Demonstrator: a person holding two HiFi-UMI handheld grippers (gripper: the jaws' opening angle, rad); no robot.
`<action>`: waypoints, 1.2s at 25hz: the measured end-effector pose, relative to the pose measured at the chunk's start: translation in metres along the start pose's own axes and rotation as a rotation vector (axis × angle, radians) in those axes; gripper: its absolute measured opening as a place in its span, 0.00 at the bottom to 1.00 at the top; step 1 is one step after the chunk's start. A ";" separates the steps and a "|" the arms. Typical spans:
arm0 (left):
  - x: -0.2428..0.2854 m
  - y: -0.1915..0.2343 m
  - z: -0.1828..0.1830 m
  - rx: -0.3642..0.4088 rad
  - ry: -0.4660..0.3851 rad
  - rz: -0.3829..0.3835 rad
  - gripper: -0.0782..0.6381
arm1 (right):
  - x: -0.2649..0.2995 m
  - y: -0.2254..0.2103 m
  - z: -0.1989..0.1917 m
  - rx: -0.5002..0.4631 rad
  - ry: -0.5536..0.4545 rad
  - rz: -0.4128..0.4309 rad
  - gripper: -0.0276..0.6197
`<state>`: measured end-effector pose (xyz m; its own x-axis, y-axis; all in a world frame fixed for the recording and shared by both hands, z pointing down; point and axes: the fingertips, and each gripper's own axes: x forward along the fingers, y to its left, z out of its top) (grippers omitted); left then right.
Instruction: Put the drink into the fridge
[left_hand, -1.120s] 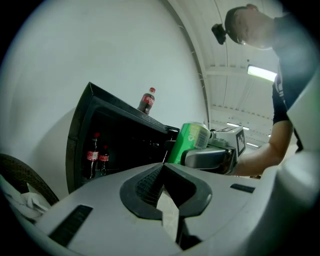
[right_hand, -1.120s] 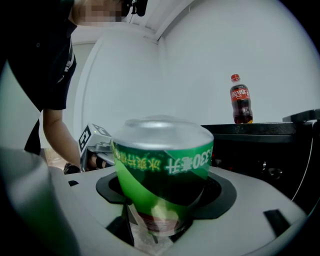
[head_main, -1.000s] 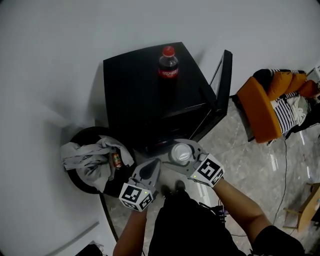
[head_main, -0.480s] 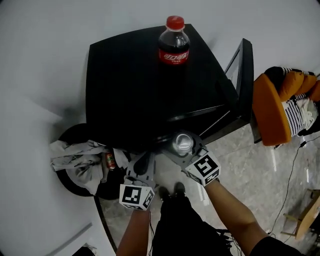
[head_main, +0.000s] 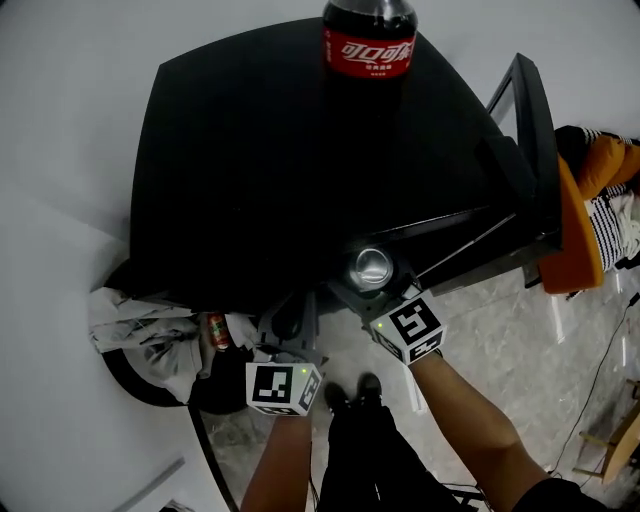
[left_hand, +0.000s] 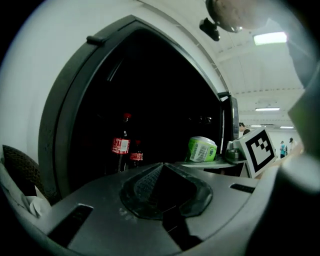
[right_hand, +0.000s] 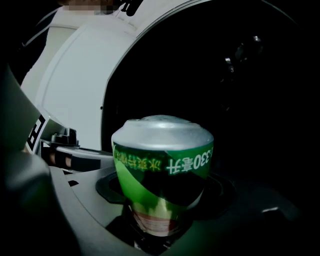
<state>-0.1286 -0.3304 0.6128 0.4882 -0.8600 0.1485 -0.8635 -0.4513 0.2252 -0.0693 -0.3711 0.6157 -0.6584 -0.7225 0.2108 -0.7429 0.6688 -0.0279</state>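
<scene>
Right gripper view, centre: the right gripper (right_hand: 164, 200) clamps a green can (right_hand: 162, 155) before what seems the dark fridge (right_hand: 245, 110) opening, while the left gripper (left_hand: 162, 167) holds its fingers together, empty.

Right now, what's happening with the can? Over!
Right gripper shut on green can, at the open fridge. Left gripper shut, empty. Cola bottles inside; dark ahead, nothing seen blocking.

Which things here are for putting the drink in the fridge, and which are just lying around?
For the job: green can, right hand-held gripper holding it, black fridge, its open door.

Just lying about: cola bottle on the fridge top, orange chair, bin with grey cloth.
</scene>
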 end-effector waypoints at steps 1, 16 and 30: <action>0.004 0.002 -0.003 0.006 0.005 0.005 0.13 | 0.005 -0.003 -0.001 -0.001 -0.004 -0.010 0.59; 0.061 0.040 -0.004 0.004 -0.024 0.099 0.13 | 0.048 -0.042 -0.019 0.044 -0.003 -0.174 0.59; 0.077 0.054 -0.019 -0.023 -0.002 0.133 0.13 | 0.074 -0.058 -0.050 0.024 0.069 -0.219 0.58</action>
<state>-0.1355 -0.4165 0.6542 0.3693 -0.9123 0.1769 -0.9174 -0.3277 0.2257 -0.0688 -0.4546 0.6818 -0.4719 -0.8358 0.2806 -0.8704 0.4923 0.0024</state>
